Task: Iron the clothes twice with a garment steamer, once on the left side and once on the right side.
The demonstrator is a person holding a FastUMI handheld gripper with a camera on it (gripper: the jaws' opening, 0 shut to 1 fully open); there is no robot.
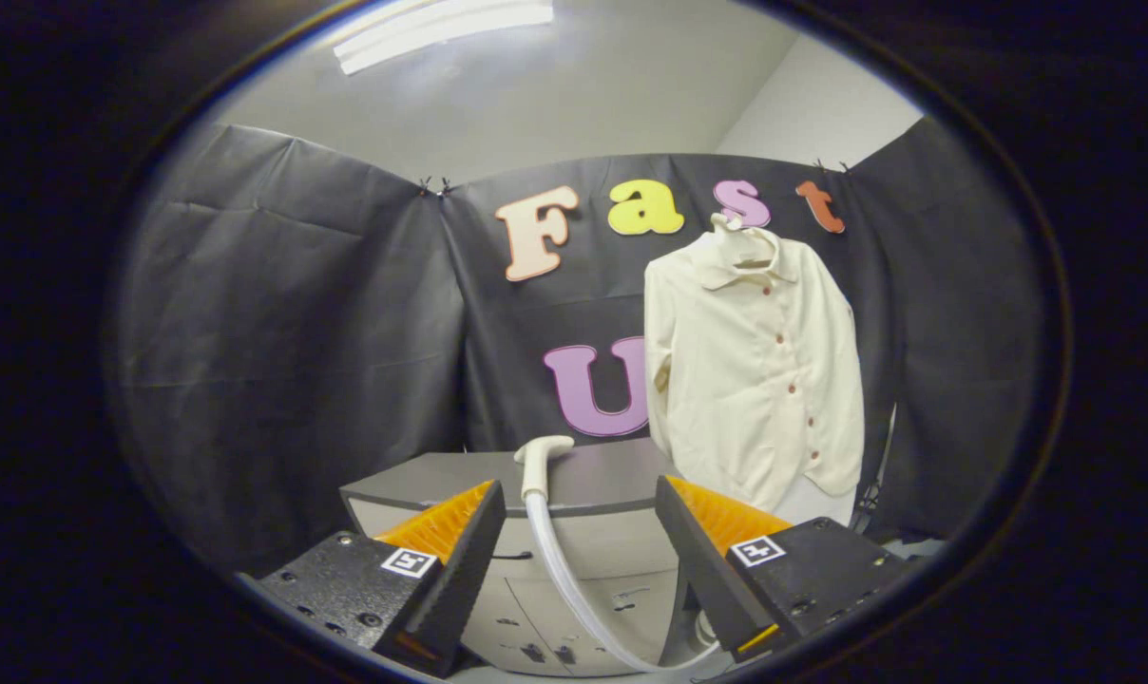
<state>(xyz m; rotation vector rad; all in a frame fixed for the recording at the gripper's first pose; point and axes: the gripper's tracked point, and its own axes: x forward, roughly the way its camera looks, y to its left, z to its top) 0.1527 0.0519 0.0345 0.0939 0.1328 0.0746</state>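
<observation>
A cream button-up shirt (759, 366) hangs on a hanger against the booth's back wall, beyond and to the right of my fingers. A white garment steamer head (541, 461) rests upright at the front edge of a grey cabinet top (593, 475), with its pale hose (564, 579) curving down in front of the cabinet. My gripper (581, 518) is open, the steamer handle showing in the gap between the fingers but farther ahead, untouched.
The grey cabinet (583, 570) has drawers facing me, just ahead of the fingers. Black cloth walls close in on the left, back and right. A dark stand or cable (880, 465) shows right of the shirt's hem.
</observation>
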